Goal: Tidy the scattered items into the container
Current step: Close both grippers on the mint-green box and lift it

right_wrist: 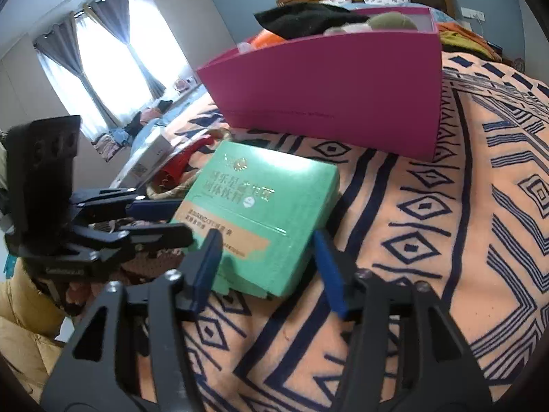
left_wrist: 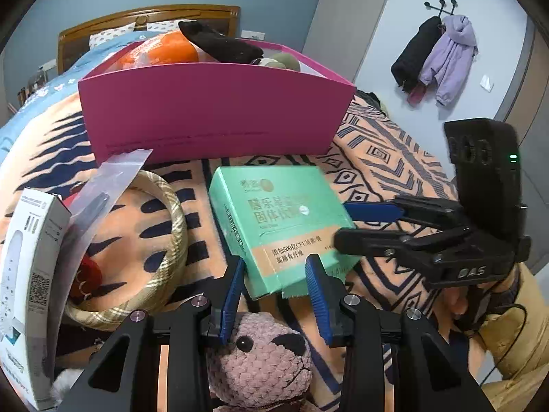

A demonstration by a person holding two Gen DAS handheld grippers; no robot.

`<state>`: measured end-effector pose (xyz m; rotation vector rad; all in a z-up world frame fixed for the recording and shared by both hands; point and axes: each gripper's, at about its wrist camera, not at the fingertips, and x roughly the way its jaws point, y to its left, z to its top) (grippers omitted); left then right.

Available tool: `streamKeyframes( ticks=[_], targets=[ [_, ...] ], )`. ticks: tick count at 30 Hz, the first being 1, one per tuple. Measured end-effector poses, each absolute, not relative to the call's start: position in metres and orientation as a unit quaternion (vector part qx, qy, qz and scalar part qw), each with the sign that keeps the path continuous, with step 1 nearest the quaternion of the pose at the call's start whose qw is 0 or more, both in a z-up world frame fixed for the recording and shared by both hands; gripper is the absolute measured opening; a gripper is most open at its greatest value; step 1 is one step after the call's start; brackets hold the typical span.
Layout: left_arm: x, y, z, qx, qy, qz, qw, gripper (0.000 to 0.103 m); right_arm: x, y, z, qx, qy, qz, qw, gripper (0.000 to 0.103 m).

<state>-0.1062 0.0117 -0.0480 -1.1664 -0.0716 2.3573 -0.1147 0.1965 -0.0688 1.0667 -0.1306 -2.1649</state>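
Note:
A green box (left_wrist: 278, 226) lies on the patterned blanket in front of the magenta container (left_wrist: 212, 110). My left gripper (left_wrist: 276, 267) is open, its blue pads on either side of the box's near corner. My right gripper (left_wrist: 343, 226) reaches in from the right, open, at the box's right edge. In the right wrist view the green box (right_wrist: 260, 213) sits between the open right gripper's (right_wrist: 267, 250) pads, and the left gripper (right_wrist: 154, 219) is at its left side. The container (right_wrist: 329, 96) holds an orange item, black cloth and plush toys.
A pink knitted bear (left_wrist: 260, 357) lies under my left gripper. A plaid ring (left_wrist: 164, 240), a clear bag (left_wrist: 99, 199), a white box (left_wrist: 27, 285) and a red item (left_wrist: 87, 274) lie at left. The headboard (left_wrist: 147, 17) stands behind.

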Motion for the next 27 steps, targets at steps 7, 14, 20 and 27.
streamKeyframes(
  ticks=[7, 14, 20, 27],
  targets=[
    [-0.117, 0.006, -0.055, -0.454, -0.048, 0.86, 0.229, 0.037, -0.133, 0.207, -0.078, 0.433, -0.112, -0.82, 0.356, 0.037],
    [-0.116, 0.0, -0.053, -0.455, -0.068, 0.859, 0.224, 0.035, -0.118, 0.213, -0.058, 0.395, -0.098, -0.843, 0.351, 0.016],
    [-0.112, 0.005, -0.04, -0.44, -0.064, 0.867, 0.225, 0.034, -0.106, 0.215, -0.035, 0.357, -0.076, -0.864, 0.347, 0.015],
    [-0.108, 0.003, -0.015, -0.412, -0.064, 0.881, 0.224, 0.034, -0.097, 0.208, -0.015, 0.326, -0.058, -0.878, 0.346, 0.015]
  ],
)
